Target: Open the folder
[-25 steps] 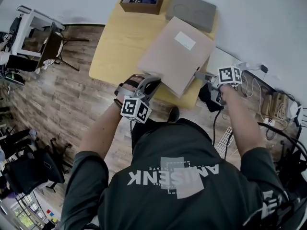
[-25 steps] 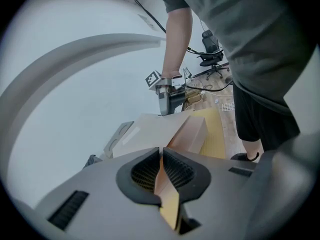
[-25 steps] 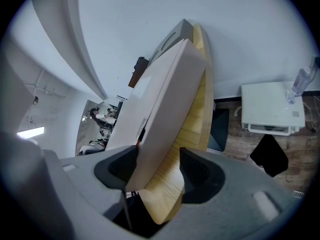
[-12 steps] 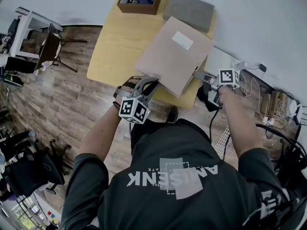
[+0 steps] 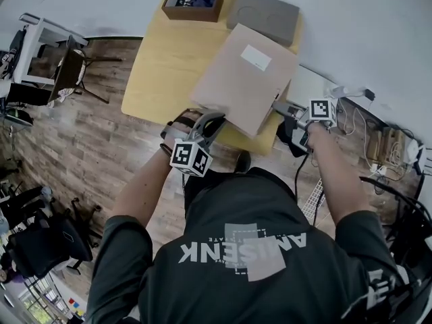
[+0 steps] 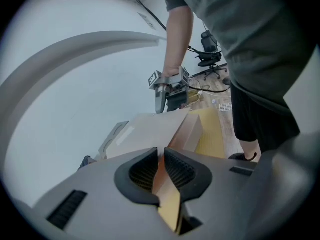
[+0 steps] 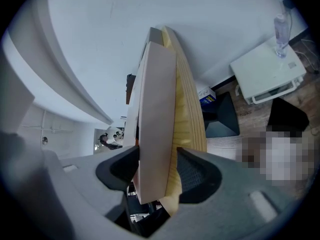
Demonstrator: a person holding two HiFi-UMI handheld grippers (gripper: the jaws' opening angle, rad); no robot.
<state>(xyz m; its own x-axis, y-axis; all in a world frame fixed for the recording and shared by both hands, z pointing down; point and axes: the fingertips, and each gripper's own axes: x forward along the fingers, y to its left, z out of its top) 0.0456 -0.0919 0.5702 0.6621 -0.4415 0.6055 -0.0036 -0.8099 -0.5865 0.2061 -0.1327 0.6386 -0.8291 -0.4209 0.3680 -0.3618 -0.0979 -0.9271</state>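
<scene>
Head view: your left tongs [image 5: 219, 117], just easing open, pinch the thin cover of the seemingly stiff, light folder [image 5: 246, 76] on the table [image 5: 158, 66] ahead of them, while your right tongs [image 5: 276, 105], wide but just closing, straddle its thick edge, so lift by the cover's corner.

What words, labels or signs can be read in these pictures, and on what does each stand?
"ANISENK", upside down, partly covered, uncertain: the person's shirt.
White label on the folder: too small to read.
Marker cubes: square patterns, no words.
</scene>
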